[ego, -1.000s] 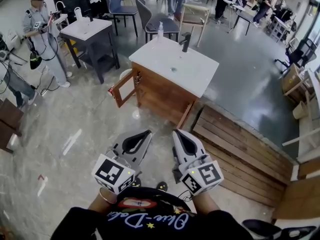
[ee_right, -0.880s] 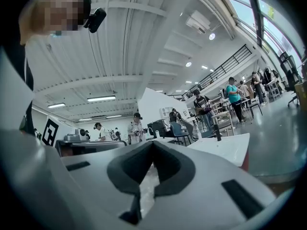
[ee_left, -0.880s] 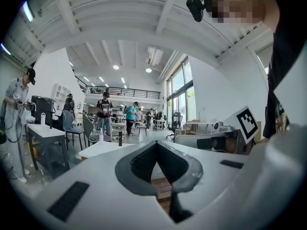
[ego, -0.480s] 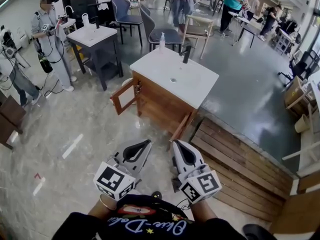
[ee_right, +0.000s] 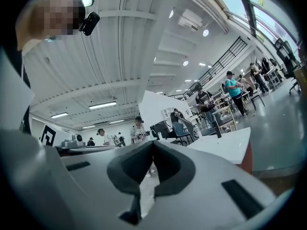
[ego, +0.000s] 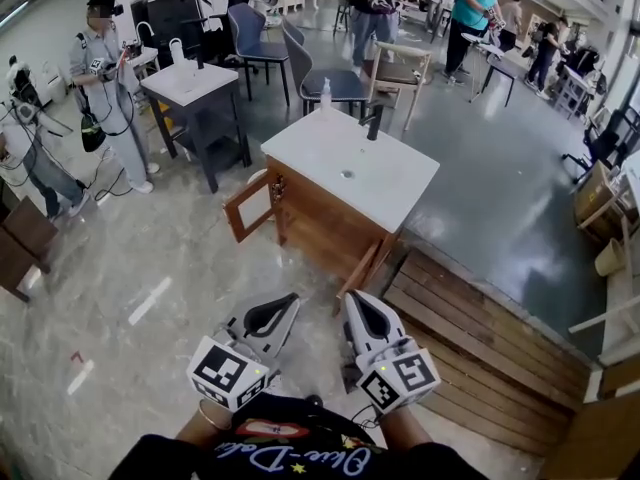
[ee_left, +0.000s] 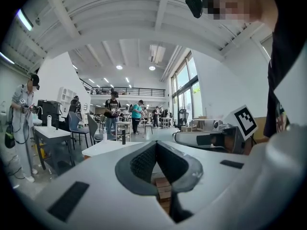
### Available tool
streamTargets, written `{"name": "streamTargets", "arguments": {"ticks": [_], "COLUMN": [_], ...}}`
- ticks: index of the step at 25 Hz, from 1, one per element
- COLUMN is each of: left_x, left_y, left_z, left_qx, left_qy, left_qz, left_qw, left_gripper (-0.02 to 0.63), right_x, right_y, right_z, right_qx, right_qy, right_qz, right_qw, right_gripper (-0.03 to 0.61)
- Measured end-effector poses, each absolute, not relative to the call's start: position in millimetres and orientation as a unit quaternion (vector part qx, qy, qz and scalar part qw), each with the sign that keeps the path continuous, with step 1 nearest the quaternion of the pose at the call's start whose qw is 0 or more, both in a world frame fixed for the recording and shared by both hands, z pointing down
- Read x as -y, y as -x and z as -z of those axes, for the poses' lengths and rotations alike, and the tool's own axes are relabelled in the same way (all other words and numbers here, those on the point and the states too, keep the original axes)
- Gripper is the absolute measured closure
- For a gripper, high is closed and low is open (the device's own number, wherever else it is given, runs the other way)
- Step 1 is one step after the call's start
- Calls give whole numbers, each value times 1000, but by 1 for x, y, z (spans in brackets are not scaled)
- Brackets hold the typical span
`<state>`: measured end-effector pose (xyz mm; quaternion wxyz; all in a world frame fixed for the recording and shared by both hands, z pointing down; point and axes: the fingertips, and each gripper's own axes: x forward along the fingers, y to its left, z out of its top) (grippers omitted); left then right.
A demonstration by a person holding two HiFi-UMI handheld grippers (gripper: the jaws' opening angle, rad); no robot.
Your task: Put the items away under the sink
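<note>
A wooden sink cabinet (ego: 325,213) with a white top (ego: 350,168) stands ahead on the floor. Its left door (ego: 245,206) and right door (ego: 362,266) hang open, and the inside is hidden from here. A black faucet (ego: 373,123) and a clear soap bottle (ego: 326,95) stand at the top's far edge. My left gripper (ego: 290,301) and right gripper (ego: 352,299) are side by side, well short of the cabinet, both shut and holding nothing. The jaws meet in the left gripper view (ee_left: 156,143) and in the right gripper view (ee_right: 152,143).
A low wooden plank platform (ego: 480,318) lies right of the cabinet. A second dark sink table (ego: 190,83) stands at the back left, with a person (ego: 105,78) beside it. Chairs (ego: 320,63) and more people fill the room behind.
The head view has tilted up a little, so the cabinet and both grippers sit lower in the picture. Both grippers stay shut and side by side.
</note>
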<state>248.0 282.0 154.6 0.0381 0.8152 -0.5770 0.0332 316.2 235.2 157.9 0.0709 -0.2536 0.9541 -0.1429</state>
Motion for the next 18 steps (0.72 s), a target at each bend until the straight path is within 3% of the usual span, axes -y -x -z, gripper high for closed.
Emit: {"name": "streamTargets", "arguments": {"ticks": [18], "left_x": [-224], "left_y": [-207], "left_z": [-153], "left_qx": [554], "left_qy": [-831], "left_qz": [-4], "left_qw": [34], "left_gripper": [606], "right_x": [-186], "right_y": [-280], "right_z": [-153], "right_qx": [-950], "right_qy": [281], "right_qz": [118], "right_qw": [65], "right_gripper": [571]}}
